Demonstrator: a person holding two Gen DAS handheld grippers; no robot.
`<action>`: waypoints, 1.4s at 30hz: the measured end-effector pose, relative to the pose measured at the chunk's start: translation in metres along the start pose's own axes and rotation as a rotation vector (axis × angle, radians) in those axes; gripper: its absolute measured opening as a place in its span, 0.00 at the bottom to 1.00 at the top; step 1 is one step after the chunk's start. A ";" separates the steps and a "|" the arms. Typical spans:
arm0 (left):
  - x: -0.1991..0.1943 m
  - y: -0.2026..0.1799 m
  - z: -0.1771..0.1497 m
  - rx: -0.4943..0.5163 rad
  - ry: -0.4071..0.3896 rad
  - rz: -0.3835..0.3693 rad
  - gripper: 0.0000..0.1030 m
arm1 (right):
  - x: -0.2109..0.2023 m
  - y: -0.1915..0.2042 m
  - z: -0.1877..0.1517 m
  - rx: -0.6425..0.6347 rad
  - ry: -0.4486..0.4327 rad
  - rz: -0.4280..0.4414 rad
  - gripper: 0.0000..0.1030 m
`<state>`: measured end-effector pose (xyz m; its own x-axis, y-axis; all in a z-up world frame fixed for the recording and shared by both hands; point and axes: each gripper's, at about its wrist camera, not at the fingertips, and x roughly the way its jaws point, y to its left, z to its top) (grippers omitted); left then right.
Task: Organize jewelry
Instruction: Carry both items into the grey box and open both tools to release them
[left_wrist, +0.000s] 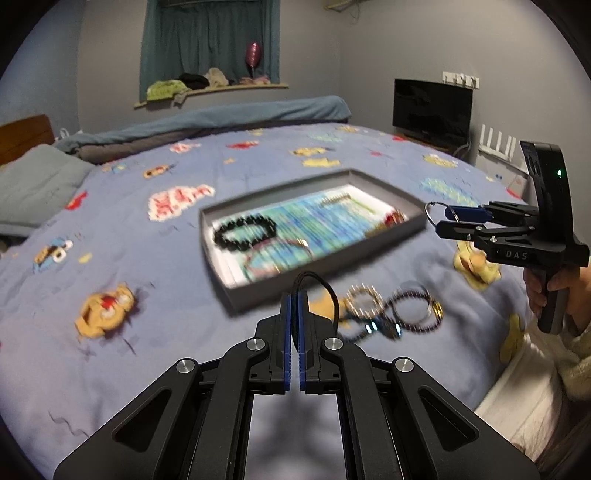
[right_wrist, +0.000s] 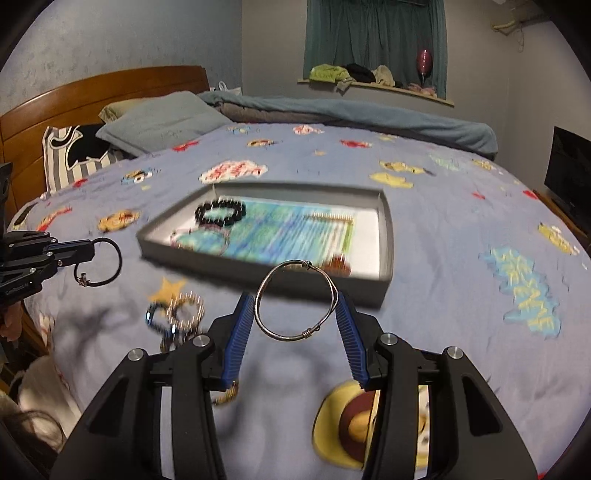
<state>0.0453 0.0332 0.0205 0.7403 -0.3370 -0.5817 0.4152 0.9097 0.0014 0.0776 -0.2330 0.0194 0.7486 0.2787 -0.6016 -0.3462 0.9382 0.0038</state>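
Gripping thin round wire bangle (right_wrist: 295, 300)

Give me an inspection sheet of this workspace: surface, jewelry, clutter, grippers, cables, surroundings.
Surface: bed with a blue cartoon-print sheet.
Job's things: grey tray on the sheet holds a black bead bracelet and a few blurred pieces; a pile of loose bracelets lies on the sheet in front of it.
Clutter: pillows and a rolled duvet at the far side.
Grippers: left gripper shut on a black cord loop; right gripper holds a silver wire bangle between its blue pads.
Cables: nothing seen on the bed.
Surroundings: wooden headboard, curtained window sill with clothes, dark screen.
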 end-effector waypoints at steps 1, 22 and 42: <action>0.001 0.003 0.008 -0.002 -0.010 0.003 0.03 | 0.003 -0.002 0.007 0.002 -0.005 -0.003 0.45; 0.165 0.017 0.123 -0.045 0.089 -0.056 0.03 | 0.132 -0.040 0.073 0.082 0.126 -0.077 0.45; 0.233 0.017 0.115 -0.077 0.306 -0.004 0.04 | 0.154 -0.037 0.068 0.050 0.193 -0.146 0.45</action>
<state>0.2853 -0.0573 -0.0215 0.5406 -0.2624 -0.7993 0.3681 0.9281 -0.0558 0.2440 -0.2105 -0.0191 0.6650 0.0997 -0.7402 -0.2106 0.9759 -0.0578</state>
